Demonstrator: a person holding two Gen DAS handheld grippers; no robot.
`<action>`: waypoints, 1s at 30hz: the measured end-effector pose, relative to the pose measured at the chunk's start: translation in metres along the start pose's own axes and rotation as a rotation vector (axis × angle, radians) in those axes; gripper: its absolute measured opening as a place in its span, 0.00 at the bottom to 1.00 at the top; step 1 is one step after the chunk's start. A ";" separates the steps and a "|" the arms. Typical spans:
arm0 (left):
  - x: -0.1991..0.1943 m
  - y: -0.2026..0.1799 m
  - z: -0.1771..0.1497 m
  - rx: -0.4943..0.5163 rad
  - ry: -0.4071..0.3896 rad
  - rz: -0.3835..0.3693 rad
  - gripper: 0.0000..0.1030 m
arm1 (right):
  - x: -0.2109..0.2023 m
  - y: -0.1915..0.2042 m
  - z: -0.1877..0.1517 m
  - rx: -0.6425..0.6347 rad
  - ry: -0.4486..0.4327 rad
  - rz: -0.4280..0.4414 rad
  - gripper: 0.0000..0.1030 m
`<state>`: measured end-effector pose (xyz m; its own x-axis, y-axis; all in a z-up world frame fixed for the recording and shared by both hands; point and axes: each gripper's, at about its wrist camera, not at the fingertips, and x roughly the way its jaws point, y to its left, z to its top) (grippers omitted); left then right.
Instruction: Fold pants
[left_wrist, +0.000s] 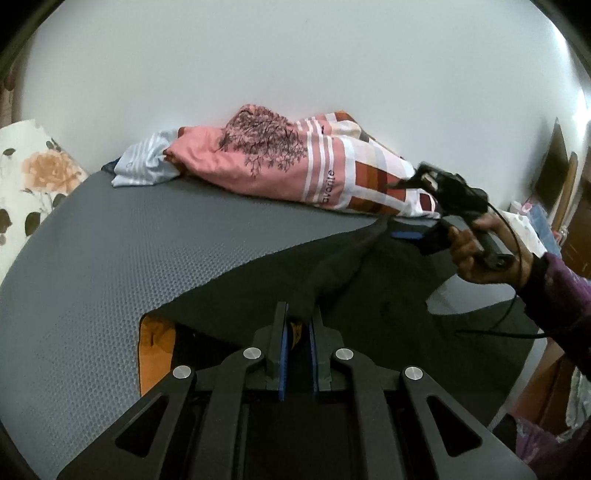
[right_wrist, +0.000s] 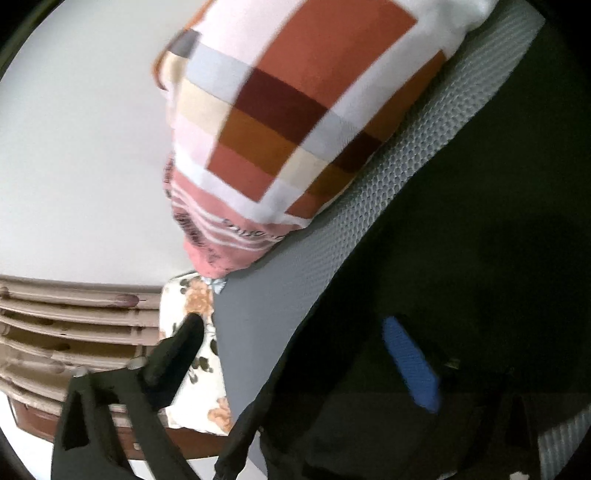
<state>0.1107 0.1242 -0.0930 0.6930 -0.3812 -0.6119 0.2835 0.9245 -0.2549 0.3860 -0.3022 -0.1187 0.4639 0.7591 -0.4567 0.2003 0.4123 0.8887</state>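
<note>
My left claw (left_wrist: 297, 332) pinches the dark pants (left_wrist: 332, 280) so they stay put on the gray mat (left_wrist: 110, 240). My right claw (right_wrist: 295, 354) is spread wide over the far pants edge, holding nothing, so it can grab there to fold.

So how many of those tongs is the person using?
2. The left tongs pinch the dark pants near the camera; the right tongs, in the person's hand, are farther back.

A pink-and-checked patterned cloth bundle (left_wrist: 295, 166) and a pale striped cloth (left_wrist: 142, 164) lie on the grey textured mat (left_wrist: 110, 266), beside a floral cushion (left_wrist: 33, 177).
</note>
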 end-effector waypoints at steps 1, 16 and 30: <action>0.000 0.001 -0.001 -0.002 0.004 0.003 0.09 | 0.006 -0.001 0.002 -0.003 0.012 -0.028 0.44; -0.048 0.025 -0.011 -0.024 0.031 0.066 0.11 | -0.100 0.010 -0.141 -0.207 -0.088 -0.002 0.07; -0.064 0.009 -0.064 0.064 0.177 0.098 0.12 | -0.121 -0.090 -0.280 -0.025 0.081 -0.005 0.04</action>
<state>0.0268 0.1571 -0.1037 0.5938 -0.2791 -0.7546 0.2659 0.9533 -0.1434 0.0701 -0.2895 -0.1547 0.3913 0.7948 -0.4639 0.1802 0.4282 0.8855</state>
